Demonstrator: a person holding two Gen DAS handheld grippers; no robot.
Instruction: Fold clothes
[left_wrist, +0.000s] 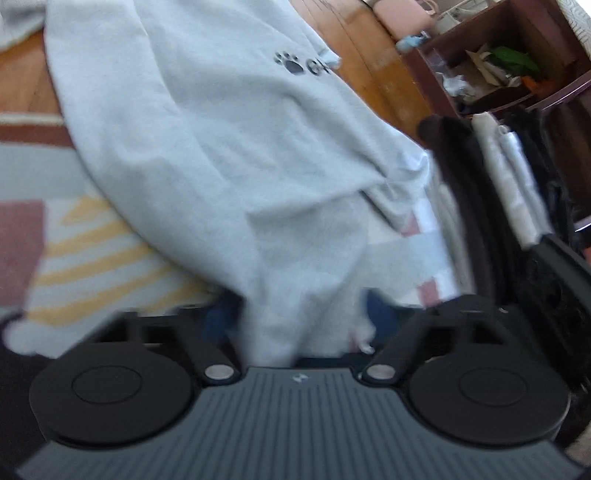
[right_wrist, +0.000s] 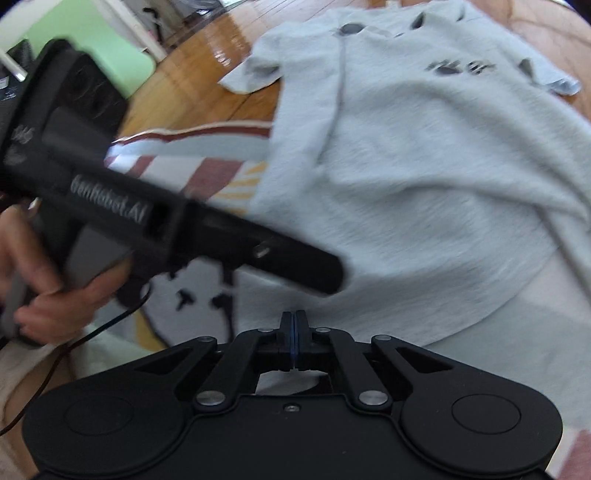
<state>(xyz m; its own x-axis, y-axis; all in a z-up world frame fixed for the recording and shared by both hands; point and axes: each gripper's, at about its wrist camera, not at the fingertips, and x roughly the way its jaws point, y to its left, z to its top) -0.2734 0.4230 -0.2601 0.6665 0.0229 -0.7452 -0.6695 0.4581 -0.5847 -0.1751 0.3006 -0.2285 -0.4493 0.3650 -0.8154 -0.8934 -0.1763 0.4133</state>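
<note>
A light grey sweatshirt (left_wrist: 221, 147) with a dark paw print (left_wrist: 291, 64) lies spread over a patterned rug and the wooden floor. In the left wrist view a bunch of its cloth rises between the fingers of my left gripper (left_wrist: 299, 317). The linkage is spread and blue pads (left_wrist: 218, 317) show on either side of the cloth, so it stands open. In the right wrist view the left gripper (right_wrist: 332, 275) reaches across onto the sweatshirt (right_wrist: 424, 166), held by a person's hand (right_wrist: 44, 295). My right gripper (right_wrist: 293, 314) is shut, tips pinched at the sweatshirt's bottom hem.
The striped rug (left_wrist: 92, 240) with a white ghost figure (right_wrist: 207, 306) lies under the cloth. Beyond is glossy wooden floor (left_wrist: 369, 74). A dark cluttered shelf (left_wrist: 498, 74) stands at the right, with white folded items (left_wrist: 517, 184) below. A thin cable (right_wrist: 74, 343) trails from the hand.
</note>
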